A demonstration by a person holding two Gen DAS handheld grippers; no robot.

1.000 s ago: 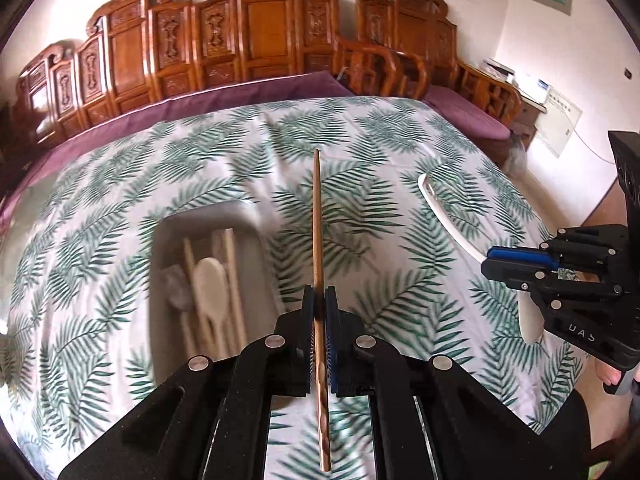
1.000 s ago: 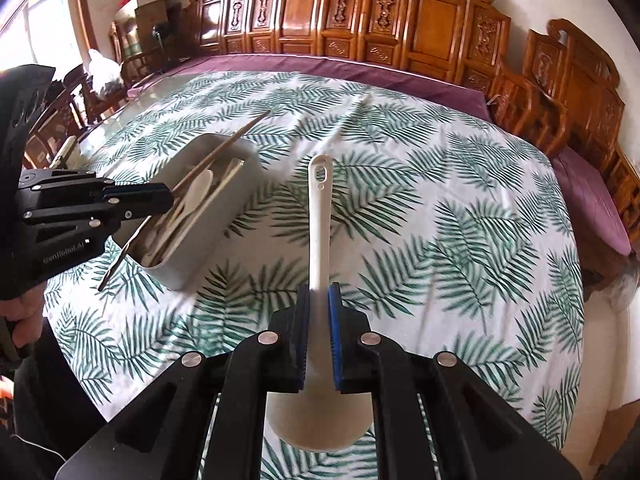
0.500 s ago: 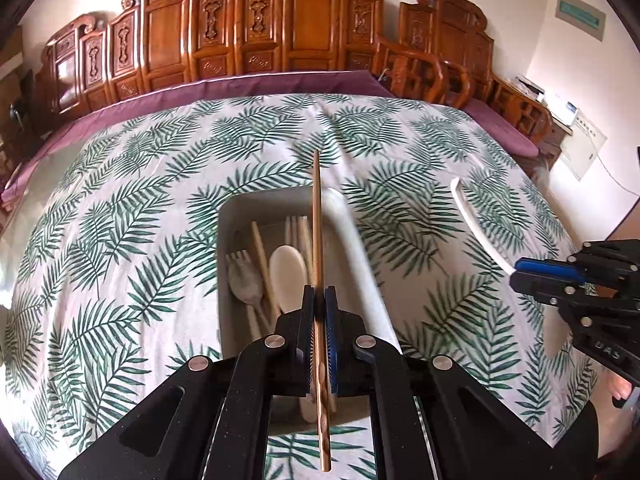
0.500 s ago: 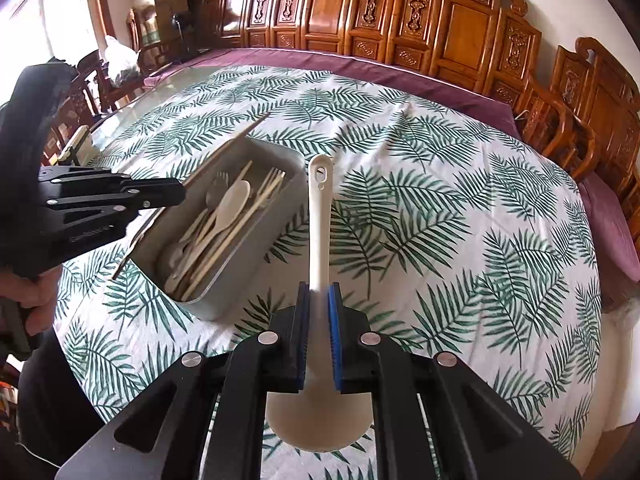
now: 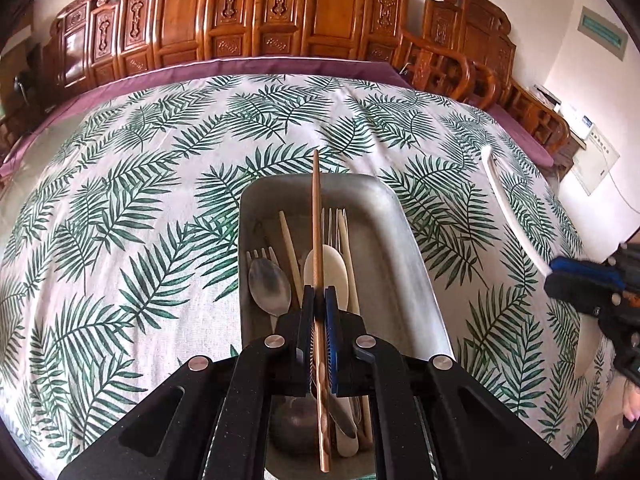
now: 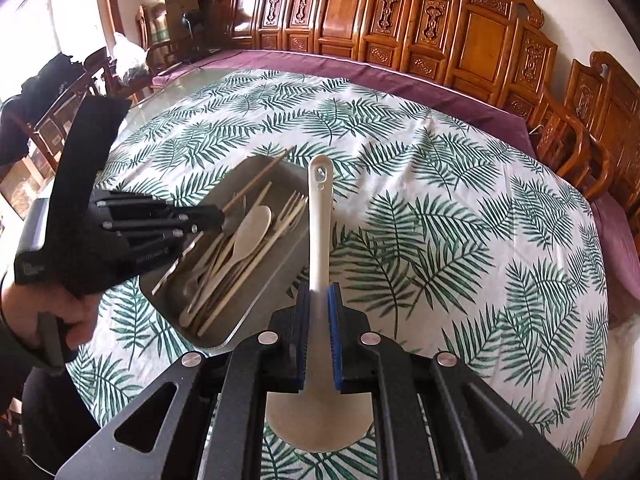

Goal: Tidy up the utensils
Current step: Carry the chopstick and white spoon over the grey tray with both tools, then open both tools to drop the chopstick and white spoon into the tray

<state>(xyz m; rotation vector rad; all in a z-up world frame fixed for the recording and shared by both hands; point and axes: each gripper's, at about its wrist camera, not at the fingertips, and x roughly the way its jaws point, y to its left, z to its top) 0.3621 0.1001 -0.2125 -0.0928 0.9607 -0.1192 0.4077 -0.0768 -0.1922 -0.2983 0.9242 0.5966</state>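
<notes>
My left gripper (image 5: pixel 319 300) is shut on a brown wooden chopstick (image 5: pixel 317 232) and holds it lengthwise above the metal tray (image 5: pixel 404 240). The tray holds a metal spoon (image 5: pixel 269 284), a pale spoon, a fork and several chopsticks. My right gripper (image 6: pixel 319 300) is shut on a white plastic rice spoon (image 6: pixel 320 216), its handle pointing forward, just right of the tray (image 6: pixel 280 256). The left gripper (image 6: pixel 216 216) shows over the tray in the right wrist view. The right gripper (image 5: pixel 560 276) with the white spoon (image 5: pixel 508 212) shows at the right edge of the left wrist view.
A palm-leaf tablecloth (image 5: pixel 120 220) covers the table over a purple cloth (image 6: pixel 420 84). Carved wooden chairs (image 5: pixel 280 12) line the far side and the right. Boxes and bags (image 6: pixel 132 60) stand at the far left.
My left gripper has moved left with the chopstick, from beside the tray to directly over it. My right gripper has moved closer to the tray with the white spoon.
</notes>
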